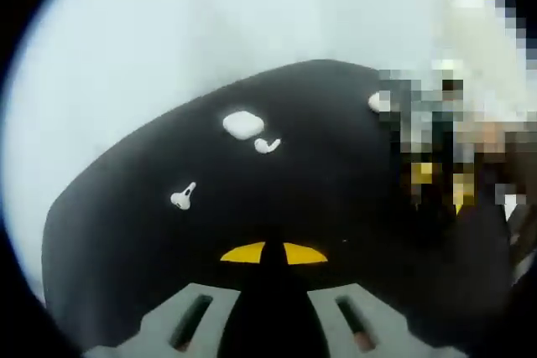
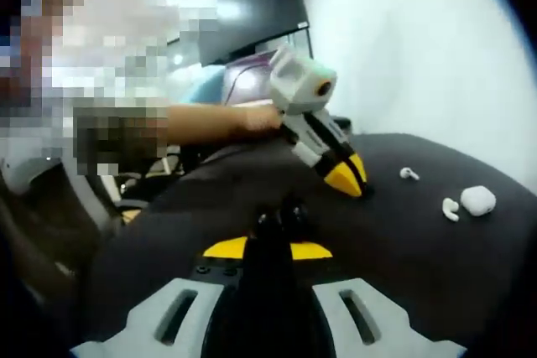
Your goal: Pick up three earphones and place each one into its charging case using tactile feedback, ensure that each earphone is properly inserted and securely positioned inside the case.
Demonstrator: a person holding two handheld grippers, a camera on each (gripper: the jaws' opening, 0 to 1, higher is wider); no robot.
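In the left gripper view we see our left gripper (image 1: 273, 253) at bottom centre, its yellow tips nearly meeting with nothing between them, so we read it as clenched and empty. On the black mat (image 1: 126, 232), going left to right, one earphone (image 1: 182, 197) lies left of centre, the case (image 1: 242, 124) sits above centre, and a second earphone (image 1: 267, 146) lies just beside it at its lower right. A further white thing at upper right is too blurred to name.

In the right gripper view our right gripper (image 2: 267, 249) is at bottom centre, tips together, holding nothing. The left gripper (image 2: 346, 175) hangs low at centre. Right of it lie an earphone (image 2: 409, 174), another earphone (image 2: 450, 209) and the case (image 2: 477, 199).

We judge the first pick not yet begun. To do it well, we should release the tips, straddle the stem, close gently, and seat the bud by feel.
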